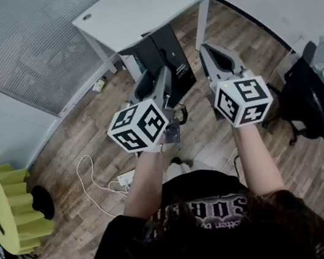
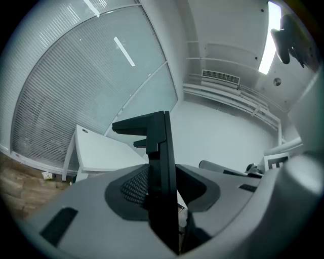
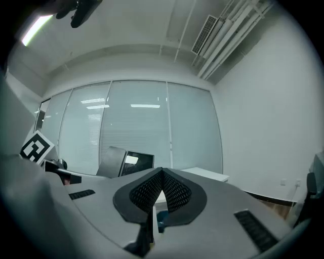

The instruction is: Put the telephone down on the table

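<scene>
The telephone is a flat black slab, held edge-on and upright in the air in front of the white table. My left gripper is shut on its lower part. In the left gripper view the telephone stands between the two grey jaws, whose pads press on both of its faces, and the table lies beyond it at the left. My right gripper hangs beside it at the right, shut and empty. Its mesh pads meet at the tips. The right gripper view also shows the telephone at the left.
A yellow ribbed stool stands at the far left on the wood floor. A white power strip with a looped cable lies near my feet. A black bag on a chair is at the right. Glass walls with blinds enclose the room.
</scene>
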Motion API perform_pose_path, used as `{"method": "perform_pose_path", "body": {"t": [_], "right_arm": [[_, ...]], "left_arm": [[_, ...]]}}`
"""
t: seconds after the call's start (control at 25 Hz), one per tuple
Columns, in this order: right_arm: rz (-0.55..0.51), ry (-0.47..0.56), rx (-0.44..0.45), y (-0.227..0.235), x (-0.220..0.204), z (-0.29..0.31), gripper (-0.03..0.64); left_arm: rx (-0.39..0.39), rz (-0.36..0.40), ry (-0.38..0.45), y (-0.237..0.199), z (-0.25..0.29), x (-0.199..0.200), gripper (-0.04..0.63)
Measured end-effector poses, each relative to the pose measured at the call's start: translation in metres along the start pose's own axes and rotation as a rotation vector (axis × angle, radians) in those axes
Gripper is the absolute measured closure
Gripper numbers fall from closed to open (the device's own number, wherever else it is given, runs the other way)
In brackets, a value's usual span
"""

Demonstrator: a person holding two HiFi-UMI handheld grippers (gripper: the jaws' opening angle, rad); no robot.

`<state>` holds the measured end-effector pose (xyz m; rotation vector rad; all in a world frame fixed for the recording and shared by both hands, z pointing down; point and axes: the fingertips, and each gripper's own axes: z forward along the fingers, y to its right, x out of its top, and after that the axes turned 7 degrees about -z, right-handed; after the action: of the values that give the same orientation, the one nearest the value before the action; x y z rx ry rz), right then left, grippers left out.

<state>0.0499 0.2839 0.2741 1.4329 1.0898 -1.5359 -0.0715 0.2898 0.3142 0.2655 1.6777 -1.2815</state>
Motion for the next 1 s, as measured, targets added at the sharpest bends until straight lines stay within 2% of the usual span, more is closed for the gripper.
{"method": "perform_pose_path", "body": {"t": [0.52, 0.76, 0.8, 0.88, 1.0], "right_arm": [[0.013, 0.015, -0.004, 0.000, 0.000, 0.001, 0.588], [0.048, 0.001, 0.077, -0.007, -0.008, 0.008, 0.581], [0.052, 0.000, 0.091, -0.009, -0.009, 0.009, 0.572], [0.055, -0.007, 0.115, -0.012, -0.011, 0.012, 0.509], [0.055, -0.017, 0.126, -0.014, -0.014, 0.017, 0.482]], "left_arm": [[-0.023, 0.004, -0.006, 0.002, 0.000, 0.002, 0.439], [-0.034, 0.002, -0.017, 0.000, 0.003, 0.001, 0.439], [-0.037, 0.002, -0.018, 0.000, 0.004, 0.002, 0.439], [-0.041, 0.003, -0.020, -0.001, 0.005, 0.003, 0.439], [-0.045, 0.003, -0.024, -0.004, 0.007, 0.005, 0.439]]}}
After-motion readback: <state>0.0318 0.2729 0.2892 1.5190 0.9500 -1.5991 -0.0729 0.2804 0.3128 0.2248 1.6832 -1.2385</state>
